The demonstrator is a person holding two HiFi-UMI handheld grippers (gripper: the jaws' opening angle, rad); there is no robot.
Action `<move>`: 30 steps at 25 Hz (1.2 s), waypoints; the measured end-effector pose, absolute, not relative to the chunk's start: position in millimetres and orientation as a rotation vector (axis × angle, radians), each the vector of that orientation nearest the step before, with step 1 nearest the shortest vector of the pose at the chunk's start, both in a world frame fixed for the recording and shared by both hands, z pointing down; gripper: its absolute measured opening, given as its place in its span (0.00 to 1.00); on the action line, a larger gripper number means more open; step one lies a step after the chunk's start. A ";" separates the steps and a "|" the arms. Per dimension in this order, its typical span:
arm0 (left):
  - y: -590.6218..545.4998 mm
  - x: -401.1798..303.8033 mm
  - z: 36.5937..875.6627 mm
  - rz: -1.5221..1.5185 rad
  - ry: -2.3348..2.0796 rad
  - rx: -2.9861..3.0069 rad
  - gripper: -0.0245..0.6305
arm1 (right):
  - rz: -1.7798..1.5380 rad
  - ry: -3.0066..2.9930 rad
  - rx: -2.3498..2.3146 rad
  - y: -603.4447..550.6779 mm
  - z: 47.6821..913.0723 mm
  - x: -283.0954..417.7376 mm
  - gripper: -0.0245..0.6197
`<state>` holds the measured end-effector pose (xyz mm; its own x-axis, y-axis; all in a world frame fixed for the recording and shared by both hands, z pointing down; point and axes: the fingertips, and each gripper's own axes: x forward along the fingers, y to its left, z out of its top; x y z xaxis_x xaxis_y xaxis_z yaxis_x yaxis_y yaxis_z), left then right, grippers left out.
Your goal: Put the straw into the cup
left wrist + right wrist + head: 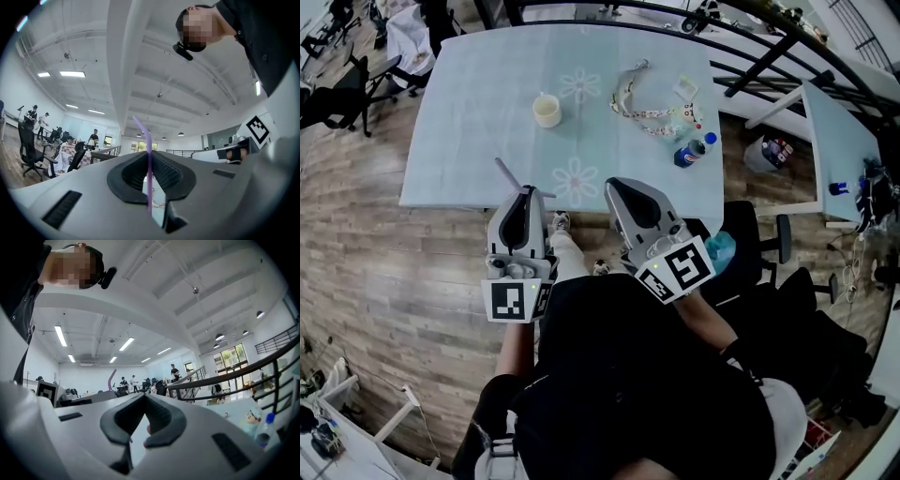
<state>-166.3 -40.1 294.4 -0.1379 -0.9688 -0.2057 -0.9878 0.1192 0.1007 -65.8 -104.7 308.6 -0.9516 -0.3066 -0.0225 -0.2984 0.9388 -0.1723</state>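
A small cream cup (547,111) stands on the pale blue table (469,141), left of its middle. My left gripper (525,191) hovers at the table's near edge, shut on a purple bent straw (508,174) that sticks up and to the left from its tips. In the left gripper view the straw (149,178) runs upright between the closed jaws of that gripper (149,153). My right gripper (615,186) is beside it on the right with its jaws together and nothing in them; its tips (143,395) meet. The straw (111,379) shows at the left of the right gripper view.
A patterned lanyard (652,111), a white packet (684,89) and a blue-capped bottle (694,152) lie on the table's right half. Black railings (769,52) and a second table (839,141) are to the right, and office chairs (342,94) to the left. The floor is wood.
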 end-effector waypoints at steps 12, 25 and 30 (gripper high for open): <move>-123.2 -246.3 309.3 0.305 2.215 -2.183 0.09 | -0.260 3.016 -0.712 -173.3 305.7 -127.4 0.05; -210.7 -334.4 349.8 0.249 2.153 -2.355 0.09 | -0.260 3.005 -0.858 -233.5 316.5 -216.0 0.05; -244.1 -356.1 372.3 0.221 2.128 -2.447 0.09 | -0.289 3.005 -0.949 -249.4 326.3 -231.5 0.05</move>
